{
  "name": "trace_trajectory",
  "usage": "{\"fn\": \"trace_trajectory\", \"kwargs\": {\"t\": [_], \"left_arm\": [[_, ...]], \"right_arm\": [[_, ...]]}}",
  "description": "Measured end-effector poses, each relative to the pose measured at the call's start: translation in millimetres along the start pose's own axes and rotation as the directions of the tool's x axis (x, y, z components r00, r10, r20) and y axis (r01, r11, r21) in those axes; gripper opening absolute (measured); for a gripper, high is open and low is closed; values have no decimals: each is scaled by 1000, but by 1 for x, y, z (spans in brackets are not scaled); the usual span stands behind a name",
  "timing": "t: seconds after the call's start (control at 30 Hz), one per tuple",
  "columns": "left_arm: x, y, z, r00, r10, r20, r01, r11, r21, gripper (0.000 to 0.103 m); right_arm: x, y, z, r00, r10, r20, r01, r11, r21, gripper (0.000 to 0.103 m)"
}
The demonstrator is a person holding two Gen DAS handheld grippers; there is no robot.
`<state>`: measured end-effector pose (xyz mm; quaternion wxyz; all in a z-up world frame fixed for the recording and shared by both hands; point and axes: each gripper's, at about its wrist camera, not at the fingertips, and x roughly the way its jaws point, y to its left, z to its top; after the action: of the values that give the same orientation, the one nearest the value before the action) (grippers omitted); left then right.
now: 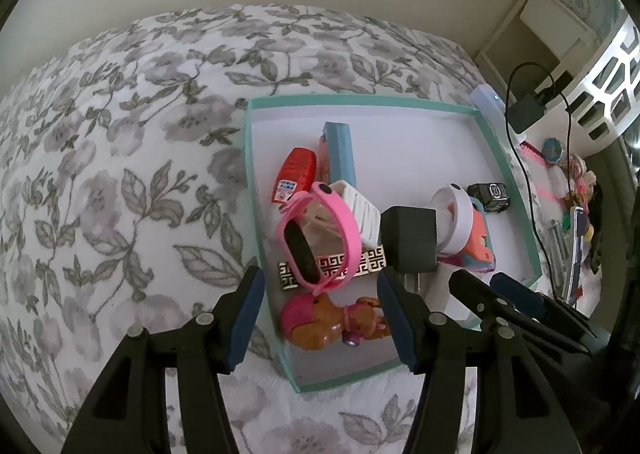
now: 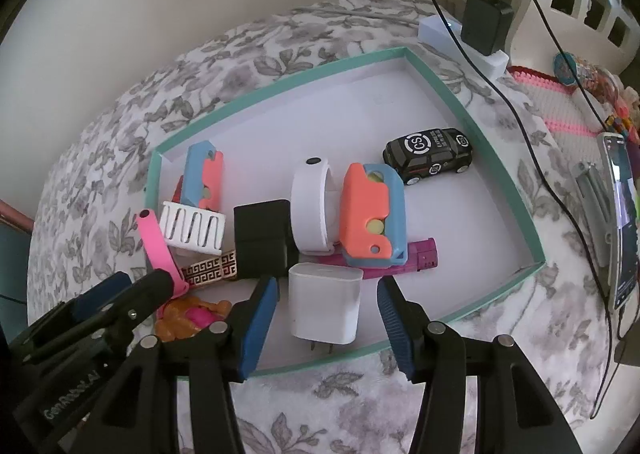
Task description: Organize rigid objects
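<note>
Floral bedding covers the bed (image 1: 120,174) that carries a shallow teal-rimmed box lid (image 2: 436,78), where the rigid objects are gathered. At its left edge lie a red bottle (image 1: 296,172), a pink watch band (image 1: 316,230) and a white slotted piece (image 2: 192,228) on a gold-patterned strip (image 1: 376,256); an orange toy figure (image 1: 332,324) sits in the near left corner, half hidden by the left tongs (image 1: 320,318), which hang part open above it, holding nothing. Midway stand a black charger (image 2: 260,238) and a white band (image 2: 310,206). The white charger (image 2: 324,304) lies near the front edge between the pads of the right tongs (image 2: 328,324), which stand clear of it, probably just set down. Farther right sit an orange-and-blue case (image 2: 370,210) over a magenta tube (image 2: 420,258) and a black toy car (image 2: 430,154). Clutter beyond the lid's right edge is hard to make out.
</note>
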<state>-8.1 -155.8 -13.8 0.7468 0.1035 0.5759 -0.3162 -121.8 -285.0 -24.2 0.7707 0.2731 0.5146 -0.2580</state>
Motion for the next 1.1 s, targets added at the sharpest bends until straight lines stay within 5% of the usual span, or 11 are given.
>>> {"fn": "trace_trajectory", "kwargs": {"t": [0.17, 0.33, 0.47, 0.57, 0.7, 1.1], "left_arm": [[-10, 15, -3, 1000, -13, 17, 14, 999, -46, 60], [-20, 29, -8, 991, 127, 47, -124, 991, -54, 61], [-22, 41, -13, 977, 207, 57, -203, 977, -62, 67], [-24, 48, -18, 967, 244, 69, -239, 968, -71, 93], [-31, 60, -23, 966, 243, 87, -233, 966, -111, 96], [-48, 70, -36, 949, 297, 109, -281, 949, -141, 100]], "right_arm": [[-3, 6, -2, 1000, 0, 12, 0, 1000, -17, 57], [-8, 16, -6, 1000, -1, 28, 2, 998, -55, 60], [-12, 24, -11, 999, -3, 42, 7, 997, -81, 72], [-13, 30, -15, 999, -11, 52, 16, 995, -101, 83], [-15, 34, -18, 998, -12, 68, 20, 993, -117, 103], [-25, 36, -23, 994, 4, 106, 11, 991, -131, 103]]}}
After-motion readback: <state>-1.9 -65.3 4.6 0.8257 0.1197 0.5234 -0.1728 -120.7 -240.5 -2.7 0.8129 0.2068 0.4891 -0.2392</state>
